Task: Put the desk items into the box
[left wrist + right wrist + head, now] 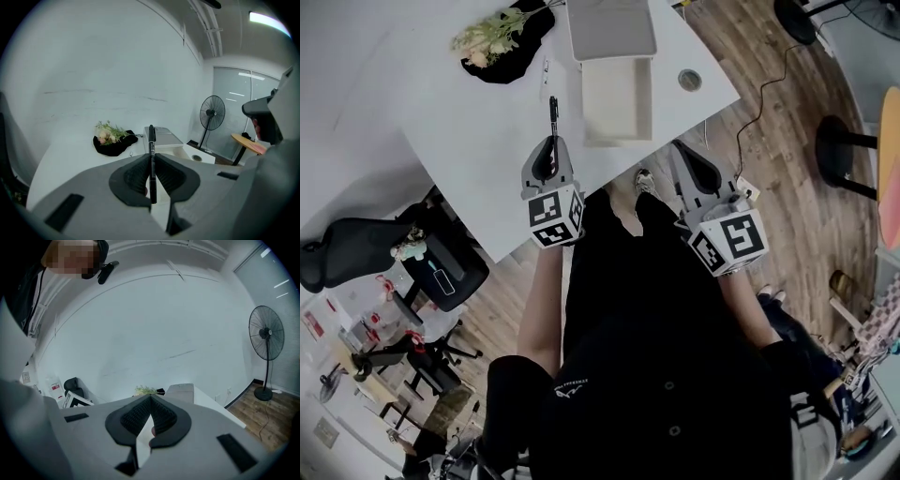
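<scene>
Flowers: a small bunch of pale flowers [490,36] lies on a black cloth [523,52] at the far side of the white desk [478,150].
Left gripper: the left gripper [151,157] is clamped on a slim black pen [151,140], which points forward over the desk.
Box: the open cream rectangular box [618,98] is just right of the pen and not touching it.
Right gripper: the right gripper [149,398] has its jaws together with nothing between them, and it is beyond the desk edge.

Box [617,98] on desk [478,141]; lid [611,28] behind it; flowers [492,33] far left; pen [553,114] just left of box.
</scene>
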`<state>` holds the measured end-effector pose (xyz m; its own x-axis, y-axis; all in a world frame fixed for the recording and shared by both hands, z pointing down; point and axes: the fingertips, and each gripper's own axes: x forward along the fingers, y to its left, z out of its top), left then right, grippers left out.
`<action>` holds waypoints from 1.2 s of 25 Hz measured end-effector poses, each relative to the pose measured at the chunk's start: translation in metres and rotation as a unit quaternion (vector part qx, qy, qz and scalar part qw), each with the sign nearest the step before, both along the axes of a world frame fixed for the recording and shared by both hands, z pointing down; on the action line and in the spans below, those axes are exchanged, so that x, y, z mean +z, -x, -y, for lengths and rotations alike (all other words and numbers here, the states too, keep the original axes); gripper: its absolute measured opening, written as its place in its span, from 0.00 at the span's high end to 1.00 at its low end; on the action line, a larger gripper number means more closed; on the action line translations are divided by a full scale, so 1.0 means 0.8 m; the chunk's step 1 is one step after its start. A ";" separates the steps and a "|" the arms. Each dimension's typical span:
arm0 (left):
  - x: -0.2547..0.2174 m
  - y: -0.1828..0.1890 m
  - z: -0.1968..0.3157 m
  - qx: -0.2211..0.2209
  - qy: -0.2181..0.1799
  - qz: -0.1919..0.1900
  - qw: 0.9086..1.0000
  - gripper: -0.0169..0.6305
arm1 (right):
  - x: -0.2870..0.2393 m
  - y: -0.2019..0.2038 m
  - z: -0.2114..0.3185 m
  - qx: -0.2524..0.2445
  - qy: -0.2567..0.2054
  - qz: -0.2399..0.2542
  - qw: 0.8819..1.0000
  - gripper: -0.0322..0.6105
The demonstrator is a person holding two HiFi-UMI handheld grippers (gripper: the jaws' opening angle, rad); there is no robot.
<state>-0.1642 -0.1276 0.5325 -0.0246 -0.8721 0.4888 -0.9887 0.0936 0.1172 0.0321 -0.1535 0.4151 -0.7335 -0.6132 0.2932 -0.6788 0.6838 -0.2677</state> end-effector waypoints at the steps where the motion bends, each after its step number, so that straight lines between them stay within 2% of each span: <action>1: -0.009 -0.006 -0.003 -0.003 -0.007 -0.001 1.000 0.90 | -0.002 -0.003 0.001 -0.004 -0.002 0.002 1.000 0.95; 18: -0.143 -0.090 -0.060 -0.039 -0.120 -0.002 0.992 0.91 | -0.030 -0.018 -0.008 -0.085 -0.033 0.030 0.995 0.95; 25: -0.154 -0.114 -0.072 -0.039 -0.134 -0.008 0.990 0.90 | -0.029 -0.025 -0.005 -0.100 -0.034 0.026 0.994 0.95; 30: -0.158 -0.115 -0.070 -0.039 -0.141 -0.013 0.989 0.90 | -0.034 -0.026 -0.002 -0.098 -0.038 0.029 0.994 0.95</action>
